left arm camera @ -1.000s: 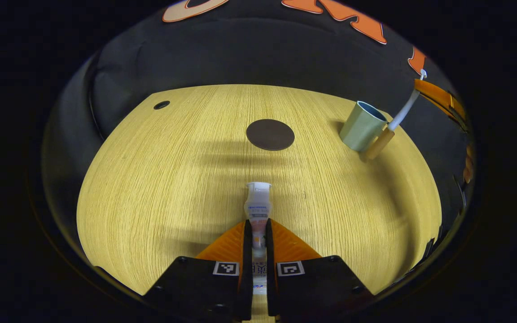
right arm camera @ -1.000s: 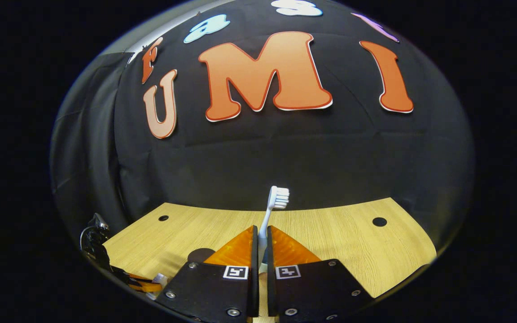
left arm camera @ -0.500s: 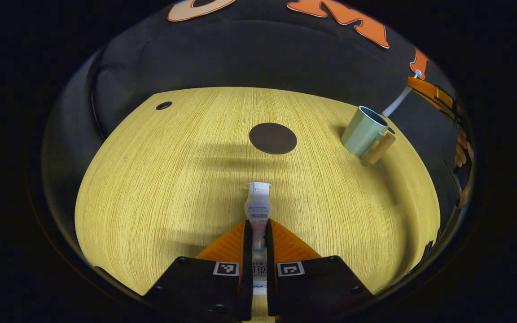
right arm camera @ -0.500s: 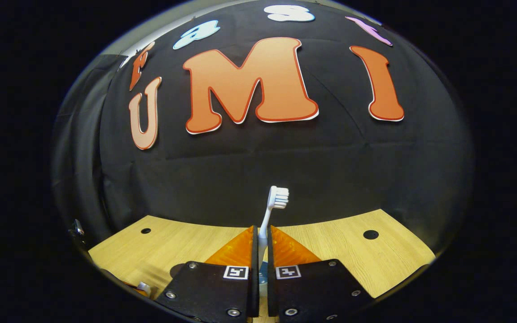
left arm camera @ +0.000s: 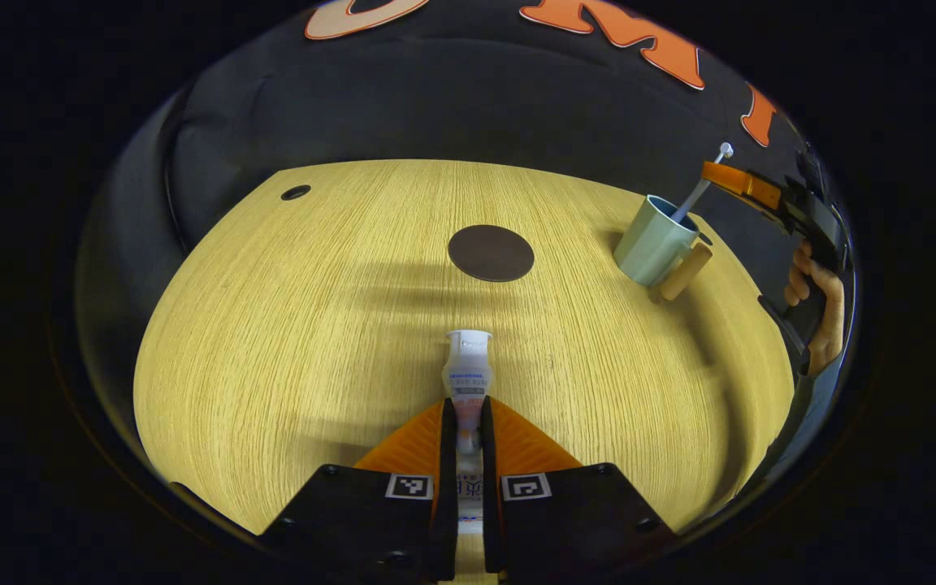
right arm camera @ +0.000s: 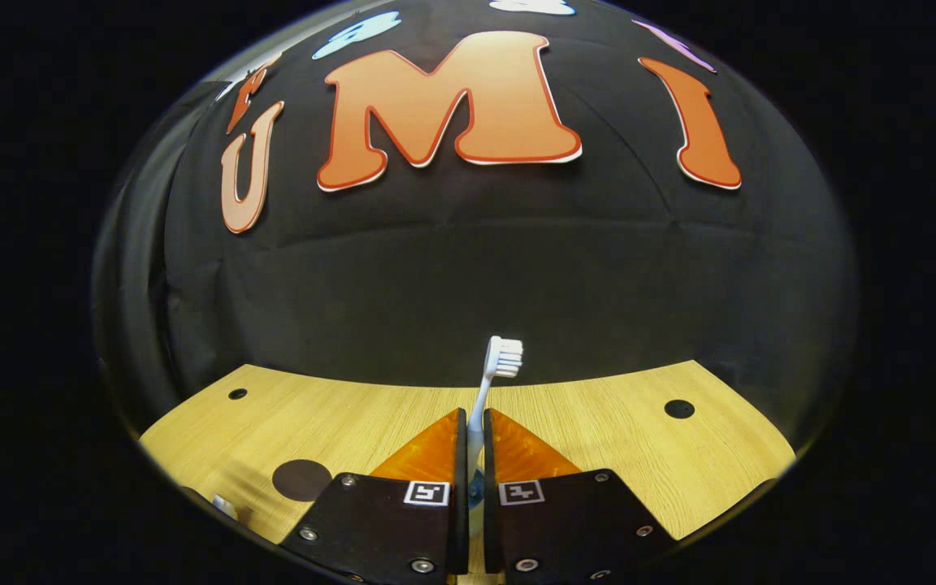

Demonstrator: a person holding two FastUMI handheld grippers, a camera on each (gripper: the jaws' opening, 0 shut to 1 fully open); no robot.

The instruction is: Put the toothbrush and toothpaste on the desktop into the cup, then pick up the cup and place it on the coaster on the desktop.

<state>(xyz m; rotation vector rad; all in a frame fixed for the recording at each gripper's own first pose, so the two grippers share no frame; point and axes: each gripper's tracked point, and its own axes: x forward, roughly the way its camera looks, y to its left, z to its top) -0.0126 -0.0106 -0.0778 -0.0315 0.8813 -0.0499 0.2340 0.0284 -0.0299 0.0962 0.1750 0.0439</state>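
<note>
1. Your left gripper (left arm camera: pixel 468 422) is clamped on the toothpaste (left arm camera: pixel 466 378), both fingers pressing the tube, cap end pointing forward over the desktop (left arm camera: pixel 273 325)
2. Your right gripper (right arm camera: pixel 474 426) grips the toothbrush (right arm camera: pixel 494 374) by its handle, bristle head up
3. In the left gripper view, the toothbrush's lower end sits inside the cup (left arm camera: pixel 653 240), which stands on the desktop at far right
4. The coaster (left arm camera: pixel 491 253) lies flat, well apart from the cup, with nothing on it
5. Your hand (left arm camera: pixel 817 305) shows at the right edge
</note>
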